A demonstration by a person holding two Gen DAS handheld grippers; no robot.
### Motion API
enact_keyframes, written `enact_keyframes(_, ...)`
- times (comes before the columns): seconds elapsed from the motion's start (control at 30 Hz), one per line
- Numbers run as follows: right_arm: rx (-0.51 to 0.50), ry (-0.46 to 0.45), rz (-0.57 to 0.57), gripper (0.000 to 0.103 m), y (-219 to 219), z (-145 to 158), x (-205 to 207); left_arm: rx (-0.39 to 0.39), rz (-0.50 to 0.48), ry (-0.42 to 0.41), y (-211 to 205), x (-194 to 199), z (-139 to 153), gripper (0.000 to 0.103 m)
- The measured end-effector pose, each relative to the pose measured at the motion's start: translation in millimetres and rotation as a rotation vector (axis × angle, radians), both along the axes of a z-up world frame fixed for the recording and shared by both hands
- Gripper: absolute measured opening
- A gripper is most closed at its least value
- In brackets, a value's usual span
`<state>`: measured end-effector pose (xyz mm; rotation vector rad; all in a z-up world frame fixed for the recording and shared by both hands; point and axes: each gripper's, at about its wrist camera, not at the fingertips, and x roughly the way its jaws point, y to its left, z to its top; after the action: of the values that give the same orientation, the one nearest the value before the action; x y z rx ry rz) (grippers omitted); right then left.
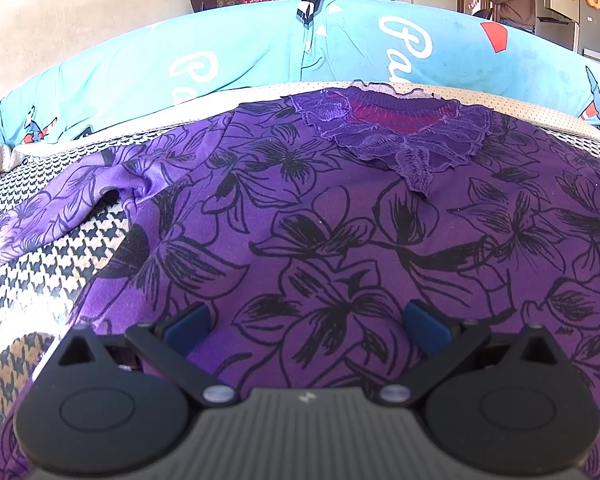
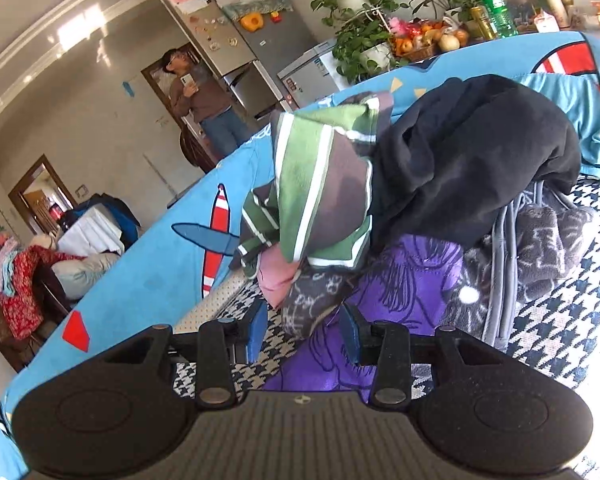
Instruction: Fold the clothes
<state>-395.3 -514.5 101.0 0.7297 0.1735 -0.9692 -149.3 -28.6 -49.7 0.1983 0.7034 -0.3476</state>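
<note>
houndstooth cover under it all; the left gripper hovers spread wide, holding nothing, over the flat purple floral top. the right gripper, also parted, faces the clothes pile.

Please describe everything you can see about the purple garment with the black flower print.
The purple garment is a thin, smooth-looking fabric printed with black outlined flowers. It lies spread mostly flat on the houndstooth cover. Its neckline is trimmed with purple lace and shows a reddish inner layer. One sleeve lies bunched and wrinkled to the side. The open left tool is just above it. In the right wrist view, part of it lies under the clothes pile.
</note>
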Motion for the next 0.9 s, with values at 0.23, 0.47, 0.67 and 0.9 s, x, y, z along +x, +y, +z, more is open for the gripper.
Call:
enact_keyframes(0.23,-0.021,0.102,0.06,0.056,12.5,-8.9,34.8,0.001,0.002,0.002,-0.5,0.1,0.4,0.103)
enact_keyframes(0.47,-0.121,0.268,0.006,0.076,18.7,-11.0,68.9,0.001,0.003,0.001,-0.3,-0.5,0.0,0.103)
enact_keyframes(0.67,-0.048,0.349,-0.041,0.078,9.1,-24.2,86.2,0.0,0.005,0.002,-0.7,-0.4,0.0,0.103)
enact_keyframes(0.9,0.014,0.414,-0.053,0.079,5.0,-41.3,104.3,0.001,0.007,0.003,-1.1,0.5,0.0,0.103)
